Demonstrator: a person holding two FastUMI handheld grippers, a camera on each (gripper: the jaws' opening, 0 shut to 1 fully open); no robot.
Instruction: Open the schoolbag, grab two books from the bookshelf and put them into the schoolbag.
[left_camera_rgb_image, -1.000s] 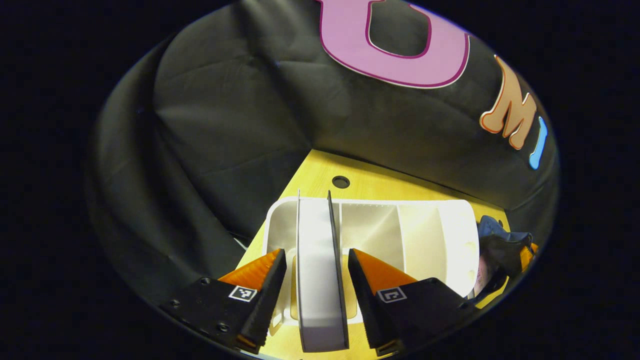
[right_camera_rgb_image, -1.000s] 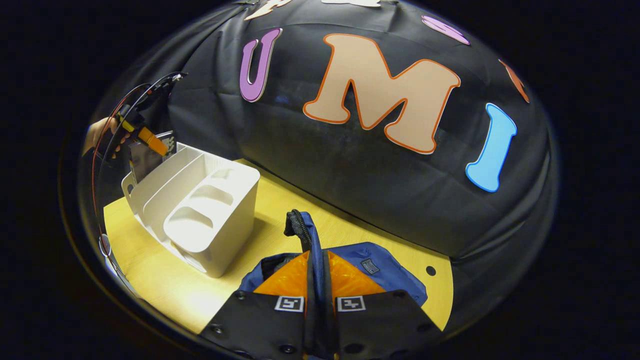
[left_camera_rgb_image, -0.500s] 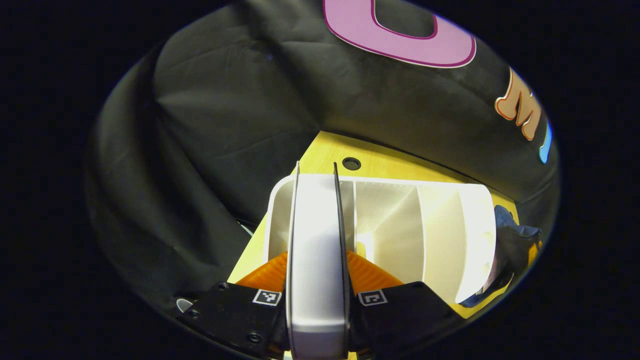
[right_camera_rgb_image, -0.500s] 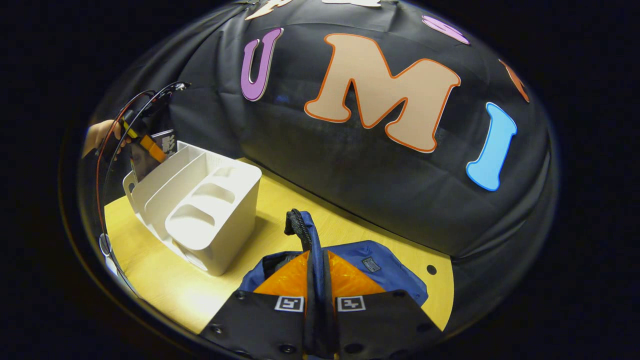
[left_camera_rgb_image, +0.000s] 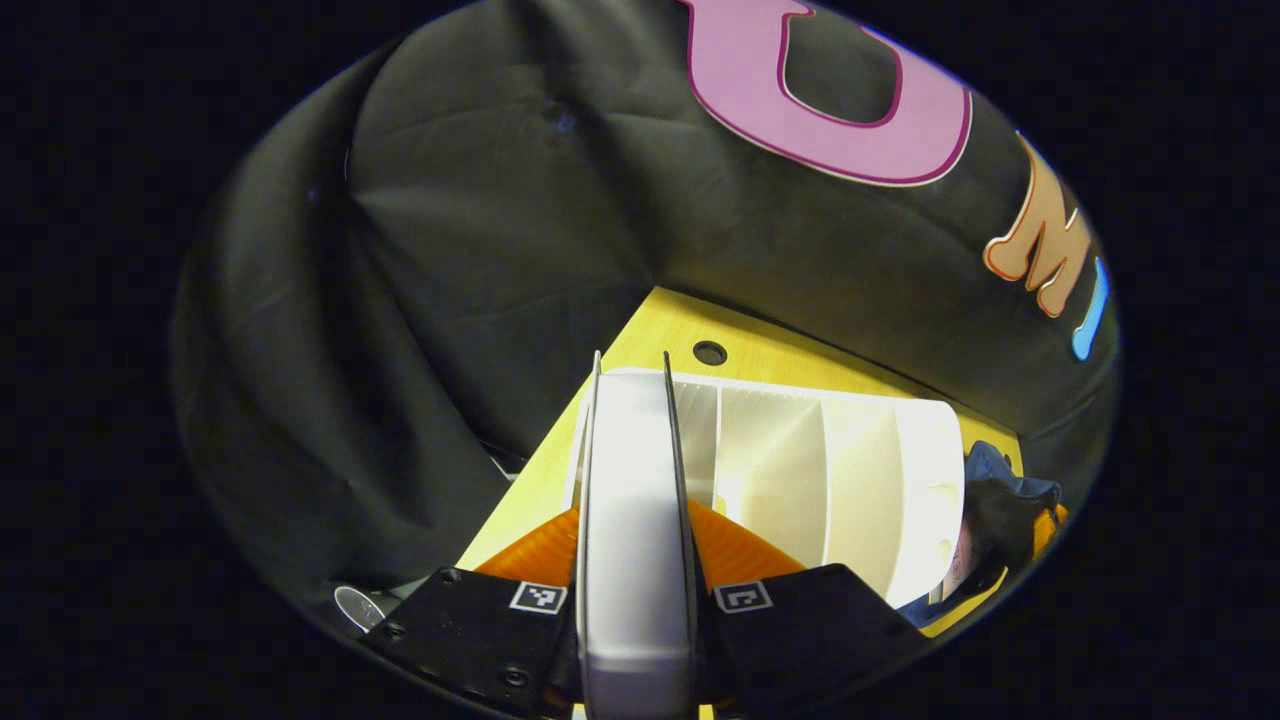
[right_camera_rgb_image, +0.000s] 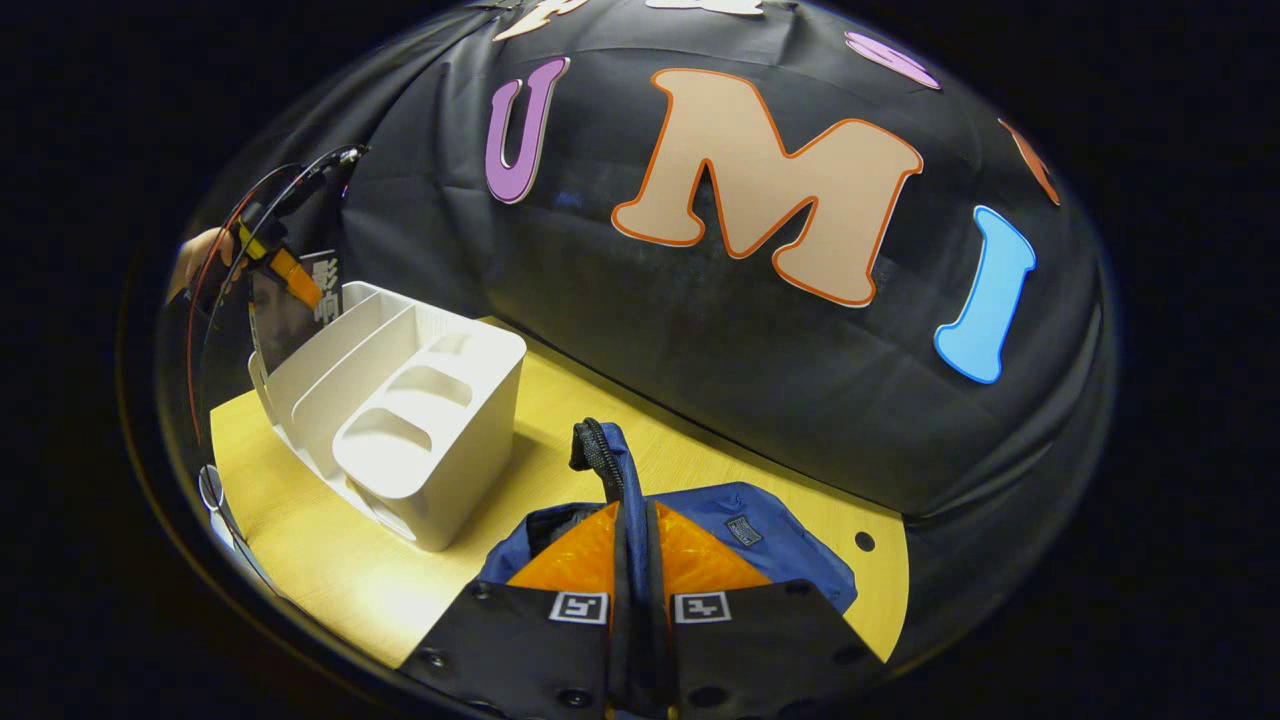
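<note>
Between the left gripper's (left_camera_rgb_image: 635, 560) closed fingers: one book (left_camera_rgb_image: 632, 520), upright, at the white bookshelf's (left_camera_rgb_image: 860, 480) end slot. Right gripper (right_camera_rgb_image: 633, 545): closed on the blue schoolbag's (right_camera_rgb_image: 760, 540) edge, bookshelf to its left.

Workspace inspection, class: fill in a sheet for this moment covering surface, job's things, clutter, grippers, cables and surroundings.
Surface: yellow table.
Job's things: book upright at the end slot of the white shelf; blue bag on the table.
Clutter: nothing seen.
Grippers: left hand-held gripper shut on the book; right hand-held gripper shut on the bag's strap.
Cables: red and black leads by the left gripper.
Surroundings: black cloth wall.
</note>
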